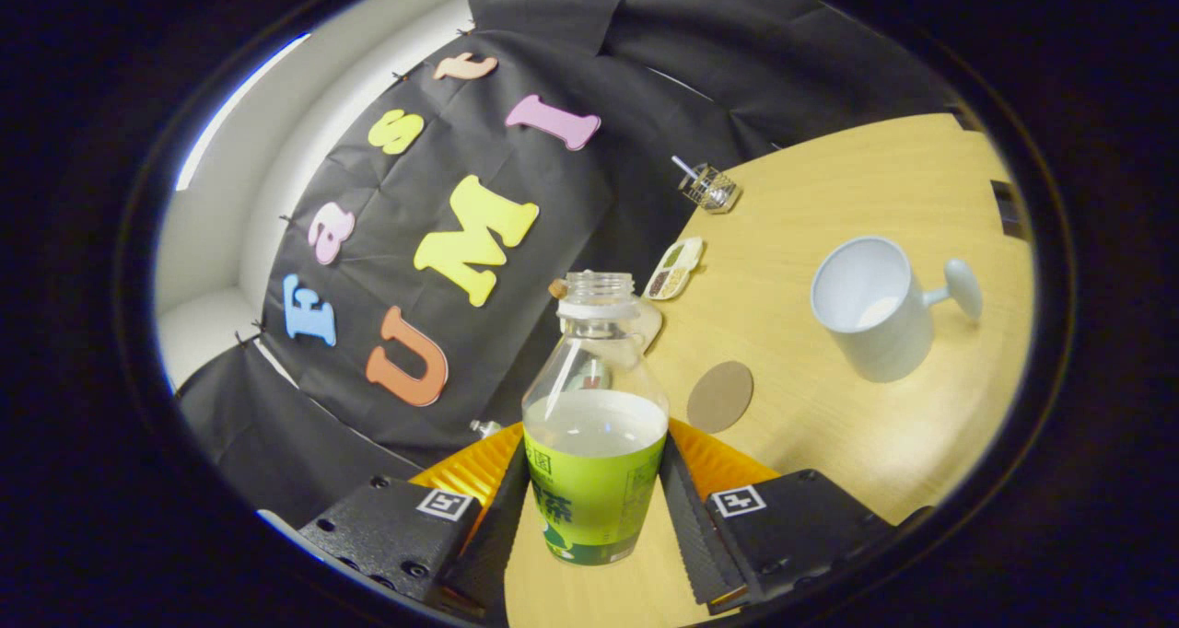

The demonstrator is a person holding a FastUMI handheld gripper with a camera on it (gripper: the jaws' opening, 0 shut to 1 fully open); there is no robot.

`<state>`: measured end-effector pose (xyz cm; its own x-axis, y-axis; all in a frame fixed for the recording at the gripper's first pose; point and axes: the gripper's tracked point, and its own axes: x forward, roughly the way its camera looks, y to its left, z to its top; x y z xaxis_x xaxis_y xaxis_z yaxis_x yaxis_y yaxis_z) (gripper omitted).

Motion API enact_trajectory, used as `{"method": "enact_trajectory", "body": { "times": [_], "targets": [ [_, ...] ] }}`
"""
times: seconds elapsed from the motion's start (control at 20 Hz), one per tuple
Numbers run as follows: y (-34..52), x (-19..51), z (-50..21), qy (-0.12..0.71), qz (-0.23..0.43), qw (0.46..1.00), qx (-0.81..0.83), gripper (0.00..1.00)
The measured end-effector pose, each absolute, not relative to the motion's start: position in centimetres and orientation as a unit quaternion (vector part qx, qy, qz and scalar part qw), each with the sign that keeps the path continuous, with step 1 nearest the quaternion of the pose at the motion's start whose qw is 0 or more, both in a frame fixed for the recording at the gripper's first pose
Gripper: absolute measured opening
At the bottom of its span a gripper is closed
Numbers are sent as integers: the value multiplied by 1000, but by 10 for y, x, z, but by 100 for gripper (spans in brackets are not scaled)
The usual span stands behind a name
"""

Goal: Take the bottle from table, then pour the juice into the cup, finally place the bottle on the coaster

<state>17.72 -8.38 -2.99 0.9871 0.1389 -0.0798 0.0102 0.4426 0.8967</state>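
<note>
Clamping the uncapped clear plastic bottle (594,425) with its green label, the jaws press both its sides; beyond lie a round brown coaster (719,396) and white handled cup (875,310) on the light wooden surface (829,444).

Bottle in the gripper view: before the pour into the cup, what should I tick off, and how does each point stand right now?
1. Grasp: the gripper has a finger on each side of the bottle, both pressing its label. Ok.
2. Cap: the bottle's neck is open, no cap on it. Ok.
3. Contents: pale liquid fills the bottle to about the top of the label. Ok.
4. Cup: it stands apart from the bottle, beyond the fingers, mouth open; something pale sits at its bottom. Whether that is liquid: cannot tell.
5. Coaster: it lies bare on the table between bottle and cup. Ok.
6. Bottle lifted off the table: cannot tell.
</note>
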Motion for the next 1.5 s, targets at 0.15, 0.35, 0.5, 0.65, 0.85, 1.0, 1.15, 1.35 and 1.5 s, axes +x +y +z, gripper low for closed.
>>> {"method": "enact_trajectory", "body": {
  "times": [0.15, 0.35, 0.5, 0.65, 0.85, 1.0, 1.15, 1.35, 1.5],
  "targets": [
    [-82, 184, -30, 67, 45, 827, 557, 79],
    [-87, 181, -29, 58, 60, 786, 613, 79],
    [-98, 176, -24, 45, 66, 760, 645, 79],
    [-110, 175, -22, 40, 71, 737, 671, 79],
    [-126, 174, -8, 10, 98, 686, 721, 79],
    [-134, 167, -8, 2, 106, 657, 747, 78],
    [-141, 166, -11, 7, 102, 626, 773, 79],
    [-141, 163, -3, 0, 119, 592, 797, 78],
    [-144, 163, 2, 2, 122, 581, 804, 78]
  ]
}}
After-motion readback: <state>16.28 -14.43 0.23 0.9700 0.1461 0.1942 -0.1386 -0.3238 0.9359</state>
